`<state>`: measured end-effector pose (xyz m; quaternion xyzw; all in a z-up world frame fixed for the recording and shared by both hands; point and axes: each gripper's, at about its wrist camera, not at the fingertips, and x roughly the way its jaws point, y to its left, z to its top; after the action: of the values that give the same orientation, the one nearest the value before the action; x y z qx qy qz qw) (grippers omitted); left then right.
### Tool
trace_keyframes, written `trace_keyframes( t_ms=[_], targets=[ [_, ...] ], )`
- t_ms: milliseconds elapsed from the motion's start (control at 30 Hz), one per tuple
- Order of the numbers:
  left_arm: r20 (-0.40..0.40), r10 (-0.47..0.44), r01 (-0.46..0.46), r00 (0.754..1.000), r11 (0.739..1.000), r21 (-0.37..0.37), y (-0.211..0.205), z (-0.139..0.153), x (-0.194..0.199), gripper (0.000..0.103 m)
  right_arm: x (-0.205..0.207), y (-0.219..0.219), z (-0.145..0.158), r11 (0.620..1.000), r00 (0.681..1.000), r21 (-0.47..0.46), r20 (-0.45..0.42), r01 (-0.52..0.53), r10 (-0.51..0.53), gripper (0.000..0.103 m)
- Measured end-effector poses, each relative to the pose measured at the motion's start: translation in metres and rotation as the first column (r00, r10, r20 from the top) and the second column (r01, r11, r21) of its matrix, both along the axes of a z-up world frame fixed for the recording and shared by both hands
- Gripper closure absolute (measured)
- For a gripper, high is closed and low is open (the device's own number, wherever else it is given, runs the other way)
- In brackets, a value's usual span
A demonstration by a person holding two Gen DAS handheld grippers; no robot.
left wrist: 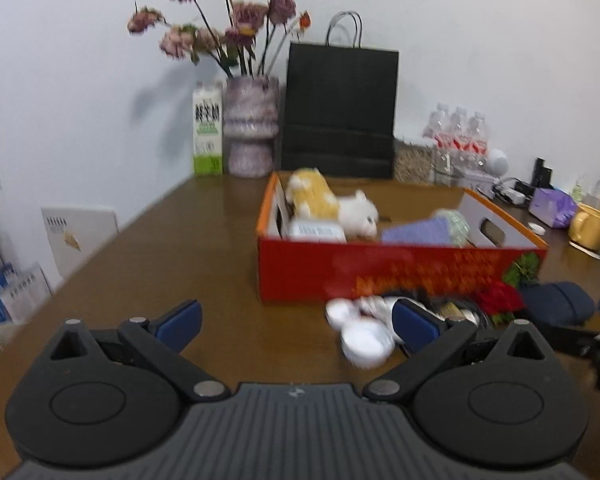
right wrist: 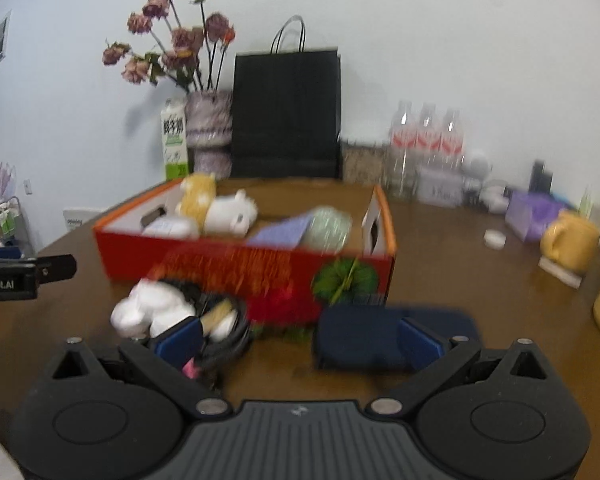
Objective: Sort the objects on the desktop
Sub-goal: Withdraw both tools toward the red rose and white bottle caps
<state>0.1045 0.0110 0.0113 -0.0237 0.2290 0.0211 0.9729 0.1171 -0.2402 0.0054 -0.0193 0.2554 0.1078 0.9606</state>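
Step in hand: both tools are hovering low over the brown wooden worktop [left wrist: 148, 240], facing the loose things that are lying in front of the red cardboard box with orange rim [left wrist: 380, 268]; nothing is being carried, so this looks like an approach to the next pick.
Left tool [left wrist: 296, 322]: its blue-padded fingers are standing wide apart and empty, at the lower centre of the left wrist view.
Right tool [right wrist: 300, 342]: spread open and empty, its right pad sitting in front of the dark navy soft pouch [right wrist: 356, 336].
Loose things: the pouch is lying at lower centre-right of the right wrist view, just in front of the box; a cluster of white round pieces [right wrist: 148, 308] and a dark tangle beside it are lying at lower left; a red artificial flower [right wrist: 280, 304] is between them, against the box wall.
Box contents: a yellow-and-white plush toy [left wrist: 328, 200] and a lilac flat pack [left wrist: 416, 232] are already lying inside.
Next move, as I judge it: the right tool is needing to straddle the pouch, close, then lift it over the box wall.
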Motion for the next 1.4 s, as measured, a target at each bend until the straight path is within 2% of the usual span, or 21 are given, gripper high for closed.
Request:
trace_keyframes(
  t_ms=[133,533,833,1033,1167,1300,1400],
  targets=[
    [-0.017,-0.011,0.011,1.000,0.999,0.033,-0.002,-0.005,-0.004,0.000,-0.006,0.007,-0.013,0.999,0.999,-0.025,-0.043,-0.026,0.025,0.000],
    [-0.030,-0.011,0.012,0.999,1.000,0.028,-0.002,-0.009,0.000,0.000,-0.004,0.011,-0.018,0.999,0.998,-0.015,-0.062,-0.028,0.027,0.000],
    [-0.061,-0.017,0.020,0.998,0.998,0.052,-0.007,-0.015,0.018,0.000,0.006,0.014,-0.023,0.999,0.996,-0.001,-0.077,-0.044,0.044,0.000],
    [-0.097,-0.060,0.067,0.993,0.996,0.066,-0.014,-0.021,0.032,0.000,0.015,0.021,-0.025,0.998,0.996,0.003,-0.073,-0.059,0.059,0.002],
    [-0.126,-0.083,0.094,0.989,0.993,0.078,-0.020,-0.027,0.042,0.000,0.019,0.026,-0.027,0.998,0.994,-0.005,-0.080,-0.070,0.070,0.007],
    [-0.142,-0.106,0.118,0.984,0.990,0.080,-0.024,-0.033,0.050,0.009,0.022,0.029,-0.026,0.996,0.994,-0.008,-0.066,-0.084,0.083,0.009],
    [-0.164,-0.117,0.132,0.980,0.988,0.085,-0.027,-0.037,0.057,0.011,0.023,0.031,-0.024,0.996,0.995,-0.015,-0.059,-0.086,0.085,0.010]
  ],
)
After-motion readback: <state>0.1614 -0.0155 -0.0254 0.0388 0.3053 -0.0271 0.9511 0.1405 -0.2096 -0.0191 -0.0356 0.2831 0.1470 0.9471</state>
